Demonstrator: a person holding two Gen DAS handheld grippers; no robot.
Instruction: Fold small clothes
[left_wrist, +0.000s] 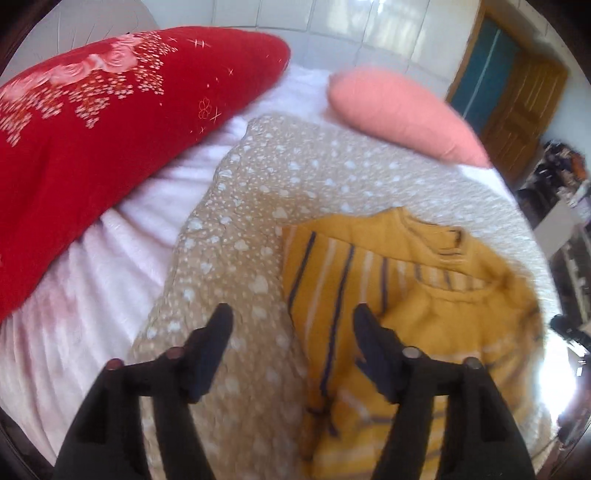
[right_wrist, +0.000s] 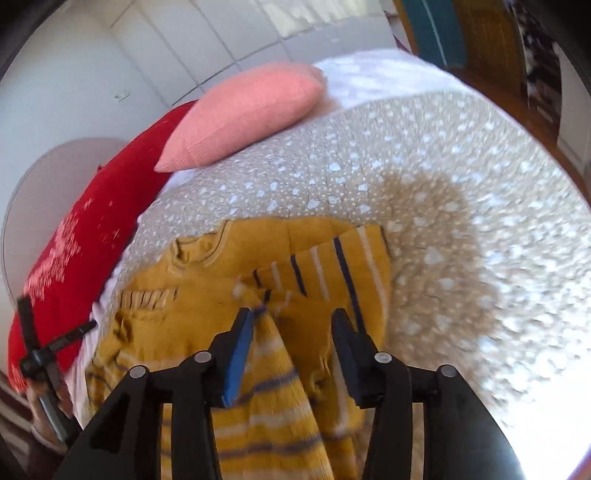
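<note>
A small mustard-yellow sweater (left_wrist: 406, 317) with navy and white stripes lies partly folded on a beige heart-print blanket (left_wrist: 258, 206). My left gripper (left_wrist: 291, 314) is open and empty, above the sweater's left edge. In the right wrist view the sweater (right_wrist: 229, 273) lies with one striped part folded over its body. My right gripper (right_wrist: 291, 317) is open just above the sweater, with cloth showing between the fingers. The left gripper also shows in the right wrist view (right_wrist: 55, 343), at the far left.
A red embroidered pillow (left_wrist: 110, 147) and a pink pillow (left_wrist: 399, 114) lie at the head of the bed on a white sheet (left_wrist: 74, 306). A tiled wall is behind. A wooden door (left_wrist: 524, 107) and floor are at the right. The blanket (right_wrist: 461, 221) spreads right of the sweater.
</note>
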